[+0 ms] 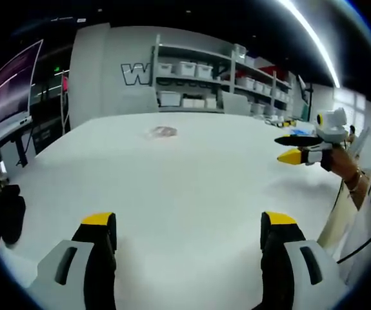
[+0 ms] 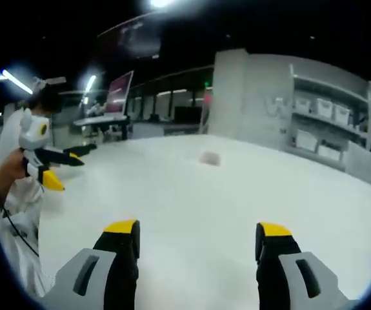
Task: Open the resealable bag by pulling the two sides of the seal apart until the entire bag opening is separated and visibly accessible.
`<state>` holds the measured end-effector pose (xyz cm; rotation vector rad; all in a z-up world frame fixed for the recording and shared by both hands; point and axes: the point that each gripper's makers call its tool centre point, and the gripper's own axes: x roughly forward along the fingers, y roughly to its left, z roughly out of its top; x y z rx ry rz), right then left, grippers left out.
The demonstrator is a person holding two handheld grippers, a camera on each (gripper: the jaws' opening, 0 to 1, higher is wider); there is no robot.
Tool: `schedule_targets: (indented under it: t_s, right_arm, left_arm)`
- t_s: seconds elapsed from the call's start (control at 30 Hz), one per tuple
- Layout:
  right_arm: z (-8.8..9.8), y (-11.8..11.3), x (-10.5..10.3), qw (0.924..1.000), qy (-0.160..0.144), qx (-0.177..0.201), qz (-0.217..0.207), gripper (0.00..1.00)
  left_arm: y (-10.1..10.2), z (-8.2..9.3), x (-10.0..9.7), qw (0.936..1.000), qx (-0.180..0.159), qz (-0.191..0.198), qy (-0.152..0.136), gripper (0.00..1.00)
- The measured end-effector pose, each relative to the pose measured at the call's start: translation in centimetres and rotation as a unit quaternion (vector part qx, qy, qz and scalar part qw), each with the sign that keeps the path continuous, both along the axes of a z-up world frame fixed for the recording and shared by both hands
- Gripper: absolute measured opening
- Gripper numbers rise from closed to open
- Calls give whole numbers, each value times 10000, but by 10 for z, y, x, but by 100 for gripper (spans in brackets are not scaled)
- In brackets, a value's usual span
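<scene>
A small clear resealable bag [image 1: 162, 132] with something pinkish inside lies flat on the white table [image 1: 191, 187], far ahead of my left gripper [image 1: 188, 223]. That gripper's yellow-tipped jaws stand wide apart with nothing between them. My right gripper [image 1: 282, 148] hangs above the table's right side in a person's hand, well apart from the bag. In the right gripper view the bag [image 2: 210, 157] sits mid-table, beyond my right gripper [image 2: 198, 229], which is open and holds nothing. My left gripper [image 2: 69, 169] floats at the left, held by a hand.
Shelves with white bins [image 1: 191, 84] line the back wall. A large screen [image 1: 11, 87] and a desk stand at the left. A black chair [image 1: 8, 216] sits by the table's left edge. The person [image 2: 17, 194] stands at the table's near side.
</scene>
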<state>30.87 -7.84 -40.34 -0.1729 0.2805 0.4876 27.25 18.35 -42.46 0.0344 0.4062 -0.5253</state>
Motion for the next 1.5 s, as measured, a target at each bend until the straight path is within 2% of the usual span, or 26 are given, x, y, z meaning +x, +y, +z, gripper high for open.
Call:
schedule_targets:
  t_s: [0.33, 0.7, 1.17, 1.5]
  right_arm:
    - [4, 7, 6, 9999, -32, -81, 131, 72]
    - [17, 7, 24, 9996, -188, -170, 139, 71]
    - [15, 14, 39, 9991, -142, -237, 324, 66]
    - [28, 14, 57, 9983, -338, -319, 361, 62]
  left_arm:
    - [1, 0, 0, 10000, -12, 11, -18, 91]
    - [-1, 3, 1, 10000, -45, -20, -67, 91]
    - [-1, 4, 0, 10000, -22, -39, -74, 92]
    - [-3, 5, 0, 9999, -1, -62, -81, 92]
